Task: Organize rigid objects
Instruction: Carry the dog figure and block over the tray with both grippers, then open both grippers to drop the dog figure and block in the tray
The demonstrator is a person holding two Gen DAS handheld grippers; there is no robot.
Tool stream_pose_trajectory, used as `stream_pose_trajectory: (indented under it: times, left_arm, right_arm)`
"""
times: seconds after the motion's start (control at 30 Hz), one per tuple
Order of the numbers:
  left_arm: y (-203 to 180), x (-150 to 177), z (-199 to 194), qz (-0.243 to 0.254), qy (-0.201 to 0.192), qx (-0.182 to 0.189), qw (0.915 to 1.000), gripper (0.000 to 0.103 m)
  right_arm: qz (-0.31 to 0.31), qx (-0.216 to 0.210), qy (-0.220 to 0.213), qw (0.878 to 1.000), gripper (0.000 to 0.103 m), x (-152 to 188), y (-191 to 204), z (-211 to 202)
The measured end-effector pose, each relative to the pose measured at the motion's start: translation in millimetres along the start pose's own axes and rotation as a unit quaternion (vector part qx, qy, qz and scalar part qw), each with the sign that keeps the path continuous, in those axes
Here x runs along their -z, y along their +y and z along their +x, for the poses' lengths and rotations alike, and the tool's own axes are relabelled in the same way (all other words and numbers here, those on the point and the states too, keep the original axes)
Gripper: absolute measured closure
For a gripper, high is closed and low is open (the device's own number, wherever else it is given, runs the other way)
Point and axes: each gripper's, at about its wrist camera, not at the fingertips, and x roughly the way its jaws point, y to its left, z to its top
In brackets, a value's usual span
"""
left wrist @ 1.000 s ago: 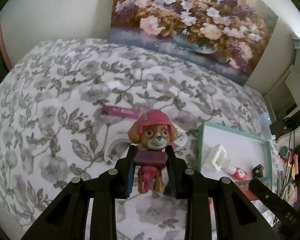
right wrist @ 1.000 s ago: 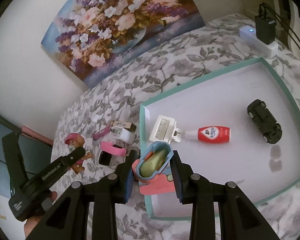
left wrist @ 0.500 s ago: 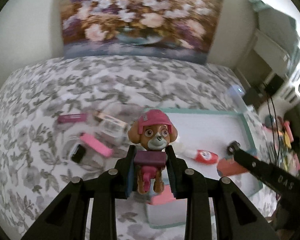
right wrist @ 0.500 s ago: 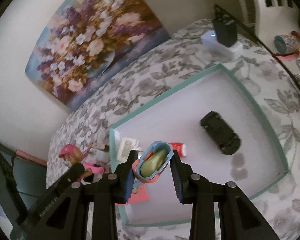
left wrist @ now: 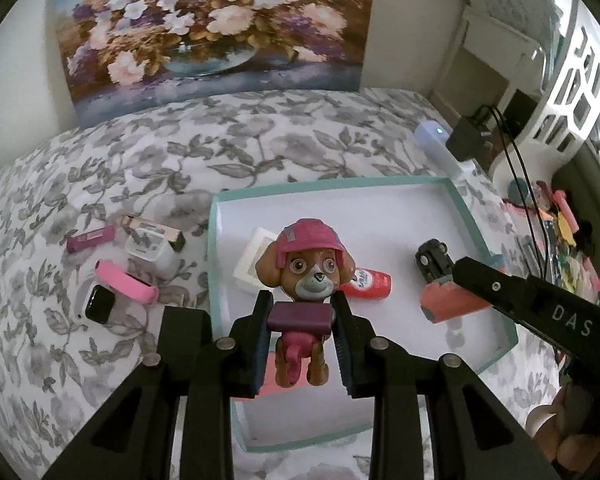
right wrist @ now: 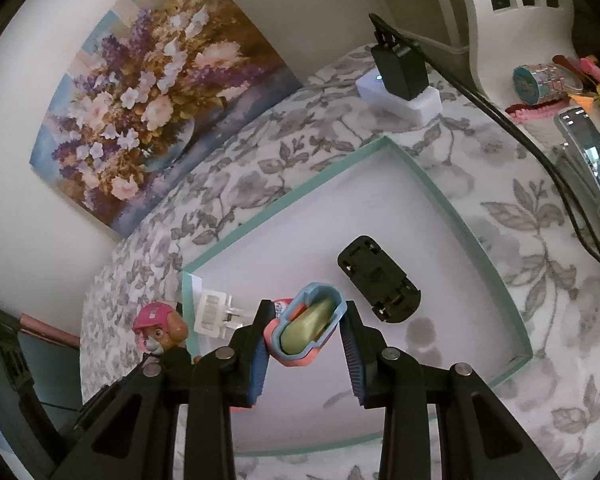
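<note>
Presently both carried pieces hang over the shallow white tray with the teal rim (left wrist: 466,216): the brown plastic puppy figure in a pink helmet (left wrist: 306,268) is pinched at its maroon backpack by the left gripper (left wrist: 300,344), above the tray's near-left part, and the coral-and-blue plastic toy with a pale green insert (right wrist: 306,320) is pinched by the right gripper (right wrist: 306,344) nearer the middle. Step in hand, by my reading: transport finished, release pending. Next move likely calls for lowering each toy onto bare tray floor and spreading the jaws, keeping clear of what already lies there: a black toy car (right wrist: 378,280) turned on its roof, a small red-and-white bottle (left wrist: 366,282), a white ribbed plastic block (left wrist: 254,260). Still outside, left of the tray: a pink-strapped smartwatch (left wrist: 112,294), a magenta stick (left wrist: 91,239), a small white box (left wrist: 150,246). All rests on a grey leaf-print bedspread (left wrist: 260,144); a floral painting (left wrist: 212,28) leans at the wall, a white power strip with black adapter (right wrist: 400,88) lies beyond the tray.
</note>
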Motion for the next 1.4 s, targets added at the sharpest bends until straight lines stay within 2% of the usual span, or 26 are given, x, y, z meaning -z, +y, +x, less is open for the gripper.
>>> stream_pose_trajectory:
  times: [0.43, 0.47, 0.5, 0.57, 0.67, 0.73, 0.8, 0.93, 1.03, 1.17, 1.3, 1.4]
  left_arm:
    - [-3.9, 7.1, 20.3, 0.009, 0.031, -0.012, 0.9994, 0.072]
    - [-3.6, 6.9, 20.0, 0.009, 0.031, -0.012, 0.9994, 0.069]
    - [-3.0, 6.8, 19.8, 0.008, 0.03, -0.013, 0.9994, 0.059]
    - [-1.4, 6.2, 19.4, 0.004, 0.03, -0.012, 0.9995, 0.045]
    - [1.8, 4.7, 18.0, -0.002, 0.029, -0.014, 0.9995, 0.045]
    - [5.5, 3.5, 16.7, -0.007, 0.028, -0.017, 0.9994, 0.041]
    - [10.5, 2.4, 14.8, -0.015, 0.026, -0.019, 0.9994, 0.034]
    - [21.4, 0.3, 11.6, -0.031, 0.023, -0.027, 0.9989, 0.032]
    - [30.5, -0.9, 11.1, -0.044, 0.021, -0.037, 0.9981, 0.023]
    - [41.2, -1.0, 11.3, -0.058, 0.022, -0.05, 0.9968, 0.021]
    - [51.0, -1.5, 10.4, -0.07, 0.021, -0.062, 0.9954, 0.014]
    - [59.6, -1.7, 8.0, -0.081, 0.016, -0.073, 0.9939, 0.013]
  right_arm:
    - [-0.013, 0.021, 0.024, 0.999, 0.066, 6.0, 1.6, 15.7]
    - [-0.014, 0.021, 0.024, 0.999, 0.065, 6.2, 1.8, 15.8]
    - [-0.014, 0.023, 0.025, 0.999, 0.065, 6.3, 1.8, 15.7]
    - [-0.016, 0.029, 0.023, 0.999, 0.065, 6.3, 2.4, 16.0]
    - [-0.014, 0.029, 0.019, 0.999, 0.064, 5.3, 1.8, 14.8]
    - [-0.014, 0.03, 0.013, 0.999, 0.049, 4.2, 1.9, 12.5]
    - [-0.017, 0.035, 0.007, 0.999, 0.048, 3.5, 3.3, 10.0]
    - [-0.022, 0.04, 0.005, 0.999, 0.042, 3.3, 4.8, 9.2]
    - [-0.028, 0.047, 0.004, 0.998, 0.038, 3.5, 7.0, 9.6]
    - [-0.043, 0.057, 0.004, 0.997, 0.032, 4.5, 11.4, 11.2]
    - [-0.061, 0.066, 0.005, 0.996, 0.026, 6.1, 17.4, 12.9]
    - [-0.072, 0.074, 0.004, 0.995, 0.018, 7.9, 21.2, 14.2]
